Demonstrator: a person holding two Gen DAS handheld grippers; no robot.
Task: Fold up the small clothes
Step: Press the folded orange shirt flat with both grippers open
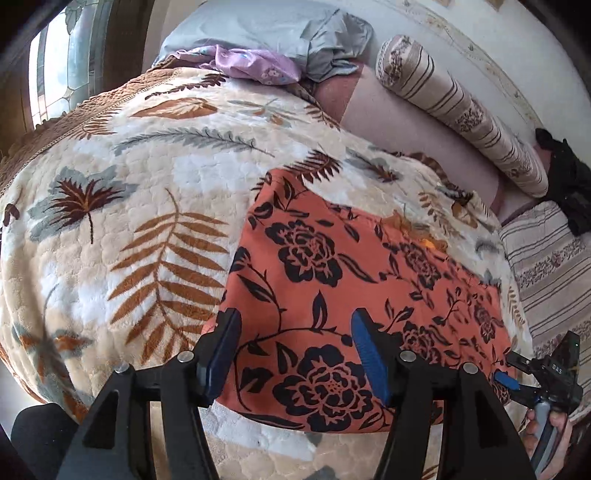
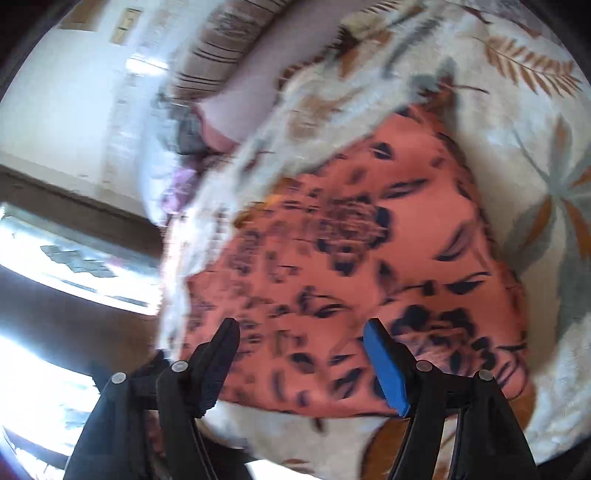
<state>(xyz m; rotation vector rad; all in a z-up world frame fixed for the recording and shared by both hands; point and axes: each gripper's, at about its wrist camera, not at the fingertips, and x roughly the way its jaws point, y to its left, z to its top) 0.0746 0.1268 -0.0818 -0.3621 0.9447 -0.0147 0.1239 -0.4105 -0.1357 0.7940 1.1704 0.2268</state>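
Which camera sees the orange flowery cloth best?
The left wrist view: the orange floral cloth lies sharp there, its black flowers clear. The right wrist view shows it too, but blurred.

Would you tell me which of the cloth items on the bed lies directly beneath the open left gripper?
The orange garment with black flowers, under the left gripper; the lilac garment and the grey pillow lie far off.

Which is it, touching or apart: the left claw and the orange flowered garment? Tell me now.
Cannot tell. In the left wrist view the left claw stands open over the orange flowered garment, but neither contact nor a gap below its fingertips shows plainly.
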